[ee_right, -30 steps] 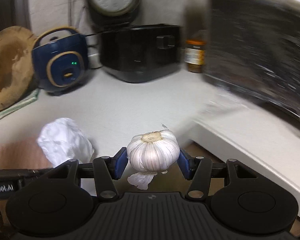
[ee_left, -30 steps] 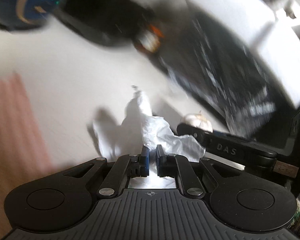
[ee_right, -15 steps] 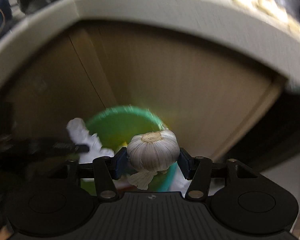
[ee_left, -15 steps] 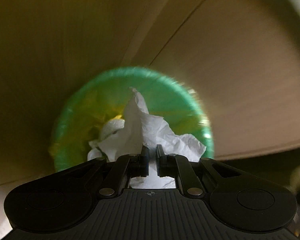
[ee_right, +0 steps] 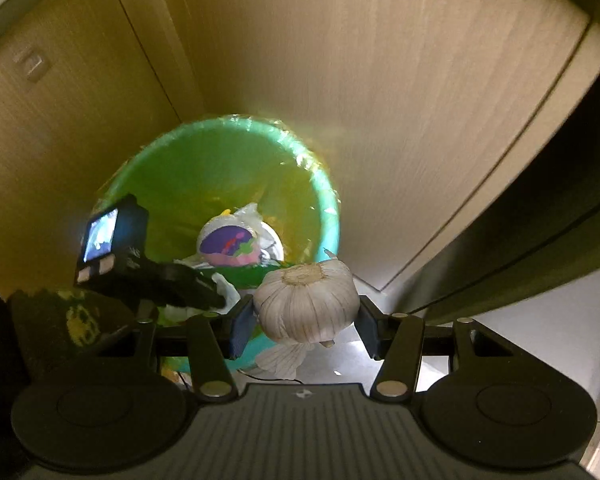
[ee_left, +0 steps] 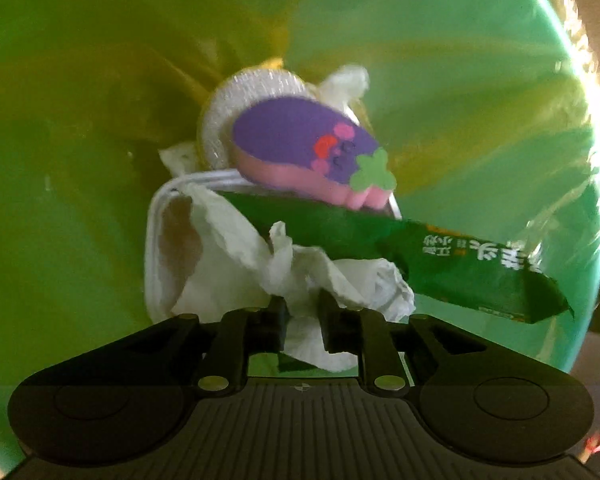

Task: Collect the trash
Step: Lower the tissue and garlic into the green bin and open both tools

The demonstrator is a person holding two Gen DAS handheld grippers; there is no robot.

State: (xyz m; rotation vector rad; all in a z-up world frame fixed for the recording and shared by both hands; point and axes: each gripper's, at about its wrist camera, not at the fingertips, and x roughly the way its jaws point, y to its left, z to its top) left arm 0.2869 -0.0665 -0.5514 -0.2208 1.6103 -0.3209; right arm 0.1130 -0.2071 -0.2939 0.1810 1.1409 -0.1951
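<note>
My left gripper [ee_left: 303, 304] points down inside the green bin [ee_left: 460, 60]. Its jaws are opening, and the crumpled white tissue [ee_left: 332, 276] sits loosely in the gap between them. Under it lie a green packet [ee_left: 440, 264], a purple and pink sponge [ee_left: 300, 140] and a white plastic tray [ee_left: 156, 240]. In the right wrist view my right gripper [ee_right: 304, 326] is shut on a garlic bulb [ee_right: 306, 300], just over the near rim of the bin [ee_right: 220, 152]. The left gripper [ee_right: 216, 298] reaches into the bin from the left.
The bin has a clear liner and stands on the floor against wooden cabinet doors [ee_right: 380, 100]. A dark open door edge [ee_right: 540, 240] runs at the right, with pale floor [ee_right: 560, 340] beyond it. A dark patterned sleeve [ee_right: 76, 320] is at the lower left.
Both grippers have dropped from the counter down to the bin. The left one has gone inside it and its jaws have parted around the tissue. The right one still grips the garlic.
</note>
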